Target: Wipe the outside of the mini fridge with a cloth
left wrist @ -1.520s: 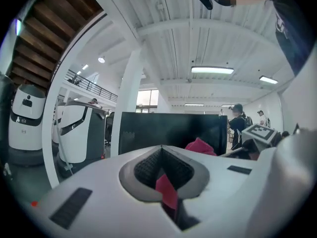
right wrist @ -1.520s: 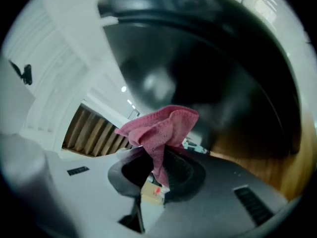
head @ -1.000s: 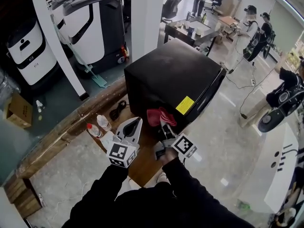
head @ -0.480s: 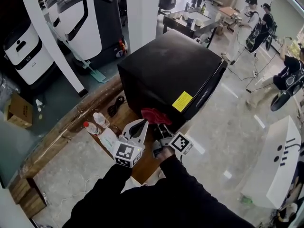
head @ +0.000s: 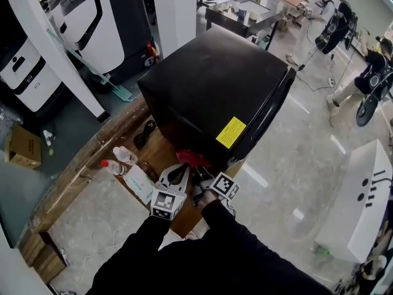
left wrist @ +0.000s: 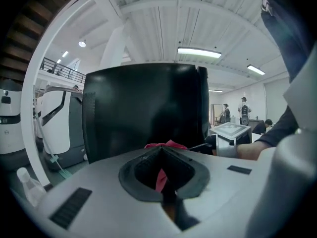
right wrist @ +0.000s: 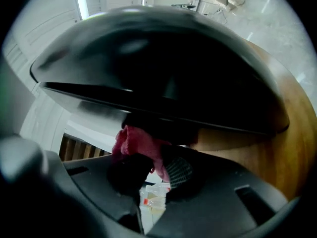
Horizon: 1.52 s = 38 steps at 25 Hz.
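Observation:
The black mini fridge (head: 215,85) stands on a wooden table (head: 184,217), with a yellow sticker (head: 231,132) on its near face. My right gripper (head: 201,176) is shut on a red cloth (head: 193,158) and presses it against the bottom of that face, left of the sticker. In the right gripper view the cloth (right wrist: 132,142) bunches out of my right gripper (right wrist: 148,158) under the fridge (right wrist: 163,73). My left gripper (head: 176,176) hovers just left of it, shut and holding nothing. In the left gripper view my left gripper (left wrist: 161,155) points at the fridge (left wrist: 143,108) and the cloth (left wrist: 168,145).
Two small bottles (head: 115,160) and a leaflet (head: 139,183) lie on the table left of my grippers, and a black cable (head: 144,134) lies by the fridge. A white pillar (head: 175,11) and white machines (head: 27,72) stand behind. People (head: 374,72) are at the far right and a white counter (head: 356,208) at the right.
The right gripper has slid the red cloth down the fridge's near face toward its bottom edge. The left gripper has stayed shut beside it. The head view has shifted.

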Tool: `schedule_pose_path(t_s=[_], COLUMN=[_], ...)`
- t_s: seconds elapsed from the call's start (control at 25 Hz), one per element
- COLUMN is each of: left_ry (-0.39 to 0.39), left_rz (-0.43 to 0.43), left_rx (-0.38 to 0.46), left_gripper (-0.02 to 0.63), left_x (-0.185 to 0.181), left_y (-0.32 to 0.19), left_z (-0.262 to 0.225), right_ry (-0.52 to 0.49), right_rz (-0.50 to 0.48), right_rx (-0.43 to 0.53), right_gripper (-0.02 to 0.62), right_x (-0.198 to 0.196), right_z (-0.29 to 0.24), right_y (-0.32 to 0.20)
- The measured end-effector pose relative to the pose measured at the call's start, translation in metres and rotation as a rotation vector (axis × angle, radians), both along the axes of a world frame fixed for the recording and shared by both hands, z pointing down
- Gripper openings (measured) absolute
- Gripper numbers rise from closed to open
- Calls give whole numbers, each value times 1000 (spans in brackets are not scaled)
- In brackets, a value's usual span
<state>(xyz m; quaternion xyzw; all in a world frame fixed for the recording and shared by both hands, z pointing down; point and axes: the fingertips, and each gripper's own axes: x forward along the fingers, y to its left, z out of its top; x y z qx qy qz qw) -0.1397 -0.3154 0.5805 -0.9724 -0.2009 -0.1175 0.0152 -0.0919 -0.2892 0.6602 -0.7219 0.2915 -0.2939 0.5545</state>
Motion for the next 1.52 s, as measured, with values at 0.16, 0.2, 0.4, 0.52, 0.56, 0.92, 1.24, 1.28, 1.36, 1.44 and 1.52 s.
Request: schedule_pose_path(t_s=[0.16,0.2,0.4,0.52,0.56,0.92,1.24,1.28,1.36,1.44,1.52], left_ry=[-53,-62,-86,-82,-80,-74,4,11,18,26,36], left_rz=[-7,-8,-23,-38,-43,-68,-7,10,49,78,102], left_rx=[6,6,10,12,13,-6,-43,-42,-51,-84,-122], left_gripper=[6,6,6,6,6,6,6,6,6,6,6], left_x=[-1,-1,-7,-8,-8,-31,-47,-52,-65,-77,-85], left_y=[1,1,-9,-19,-21,-36,-37,-35,-30,-24,-18], left_z=[24,30,45,38,36,26,-18,-25,-42,-60,-81], right_ry=[-84,-109,-215,-245,-252,-223,197,247,361,495,630], right_rz=[-1,2,27,26,23,-105,-336,-335,-323,-307,-285], right_rx=[-39,-53,-105,-132,-145,-282,-286,-289,-300,-344,-412], right_gripper=[75,75,72,71,71,63,64,64,63,61,60], right_x=[2,3,1,2,3,-20,-70,-74,-79,-83,-85], right_z=[48,63,129,149,155,169,19,-4,-52,-101,-145], right_y=[-1,1,6,2,2,-3,-6,0,11,24,36])
